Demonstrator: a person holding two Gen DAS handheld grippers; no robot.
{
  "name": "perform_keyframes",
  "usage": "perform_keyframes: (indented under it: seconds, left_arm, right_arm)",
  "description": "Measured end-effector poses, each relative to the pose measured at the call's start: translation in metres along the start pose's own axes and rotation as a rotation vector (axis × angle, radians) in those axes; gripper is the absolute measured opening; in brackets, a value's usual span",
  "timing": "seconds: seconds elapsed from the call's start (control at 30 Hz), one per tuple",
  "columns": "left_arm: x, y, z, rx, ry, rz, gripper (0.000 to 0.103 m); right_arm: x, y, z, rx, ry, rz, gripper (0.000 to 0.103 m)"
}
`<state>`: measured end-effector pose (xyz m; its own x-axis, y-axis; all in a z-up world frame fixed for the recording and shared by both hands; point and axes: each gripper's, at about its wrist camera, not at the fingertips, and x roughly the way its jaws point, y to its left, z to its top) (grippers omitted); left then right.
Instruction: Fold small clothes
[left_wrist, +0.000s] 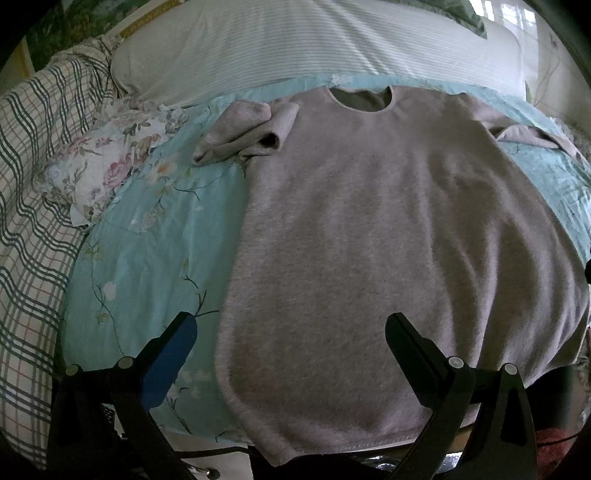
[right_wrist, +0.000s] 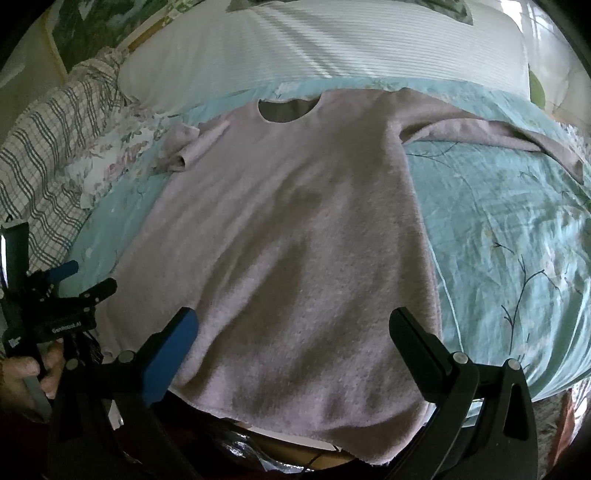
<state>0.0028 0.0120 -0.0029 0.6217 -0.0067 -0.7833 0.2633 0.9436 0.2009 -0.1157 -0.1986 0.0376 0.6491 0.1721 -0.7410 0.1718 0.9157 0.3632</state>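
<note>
A pale pink-grey sweater (left_wrist: 388, 240) (right_wrist: 295, 240) lies flat, neck away from me, on a light blue floral bedspread (left_wrist: 147, 240) (right_wrist: 498, 240). Its left sleeve (left_wrist: 247, 133) (right_wrist: 184, 147) is bunched up beside the shoulder; its right sleeve (right_wrist: 498, 133) (left_wrist: 532, 138) stretches out to the right. My left gripper (left_wrist: 291, 325) hovers open over the hem's left part, nothing between its fingers. My right gripper (right_wrist: 295, 321) hangs open above the hem's right part, also holding nothing. The left gripper (right_wrist: 83, 278) shows at the left edge of the right wrist view, held by a hand (right_wrist: 29, 369).
A white striped pillow (left_wrist: 314, 40) (right_wrist: 314, 44) lies beyond the sweater's neck. A floral cloth (left_wrist: 110, 162) (right_wrist: 118, 155) and a plaid blanket (left_wrist: 33, 206) (right_wrist: 55, 147) are at the left. The bed's near edge runs just under the hem (left_wrist: 332, 443) (right_wrist: 295, 428).
</note>
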Motion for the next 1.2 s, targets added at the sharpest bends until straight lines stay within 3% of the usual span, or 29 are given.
perform_keyframes:
  seconds: [0.5,0.9,1.07,1.2]
  left_arm:
    - [0.004,-0.014,0.007,0.013,0.001,0.003,0.102]
    - [0.015,-0.022,0.017,0.052,0.016,0.029,0.102]
    - [0.021,-0.029,0.021,0.069,0.032,0.027,0.102]
    - [0.028,-0.035,0.026,0.09,0.044,0.037,0.102]
  right_arm:
    - [0.003,-0.014,0.003,0.049,-0.013,0.019,0.103]
    - [0.006,-0.057,0.011,0.181,-0.053,0.008,0.102]
    - [0.005,-0.087,0.018,0.233,-0.079,-0.035,0.095]
    - [-0.003,-0.135,0.03,0.329,-0.125,-0.084,0.086]
